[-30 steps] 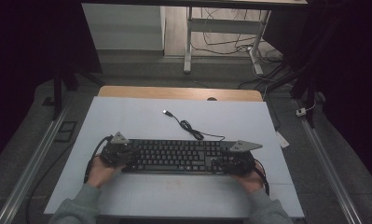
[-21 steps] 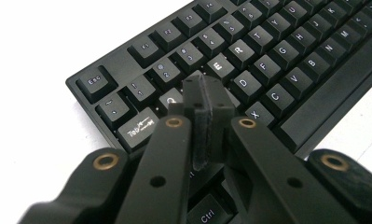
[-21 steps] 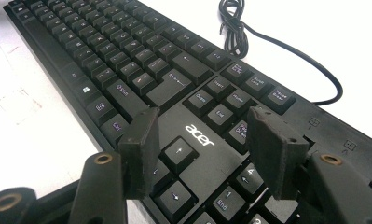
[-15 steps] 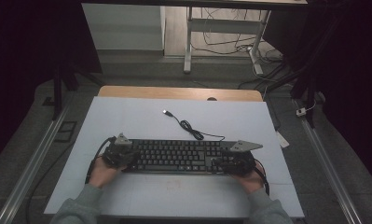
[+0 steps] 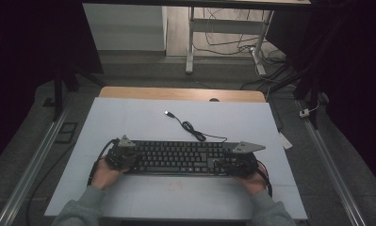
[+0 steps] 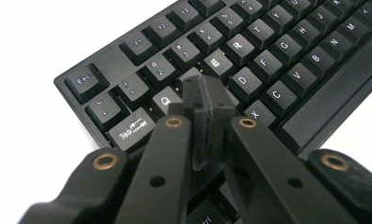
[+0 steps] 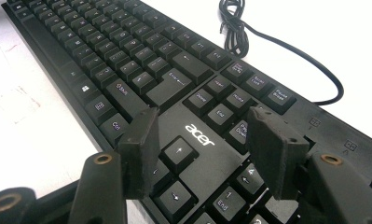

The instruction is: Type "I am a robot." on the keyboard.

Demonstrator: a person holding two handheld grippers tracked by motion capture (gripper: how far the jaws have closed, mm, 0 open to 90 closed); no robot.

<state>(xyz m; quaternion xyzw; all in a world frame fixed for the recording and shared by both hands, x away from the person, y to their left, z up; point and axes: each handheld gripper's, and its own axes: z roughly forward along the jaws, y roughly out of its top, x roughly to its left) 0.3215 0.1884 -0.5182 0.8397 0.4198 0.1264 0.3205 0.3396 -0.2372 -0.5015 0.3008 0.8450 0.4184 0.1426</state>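
Observation:
A black Acer keyboard (image 5: 181, 157) lies across the near middle of the white table top (image 5: 138, 122). Its cable (image 5: 195, 131) curls away behind it and ends in a loose USB plug (image 5: 167, 113). My left gripper (image 5: 122, 157) rests at the keyboard's left end. In the left gripper view it (image 6: 208, 88) is shut with its pads pressed together, tips over the keys (image 6: 267, 51) near Q and E. At the keyboard's right end is my right gripper (image 5: 235, 165). Seen in its own view, it (image 7: 207, 135) stands open above the arrow keys and logo (image 7: 200, 129), the cable (image 7: 277, 42) beyond.
A wooden strip (image 5: 176, 93) borders the table's far edge. A small white tag (image 5: 285, 140) hangs off the right edge. Metal rails (image 5: 30, 165) run along both sides on the floor. A desk leg (image 5: 190, 42) and loose wires stand beyond the table.

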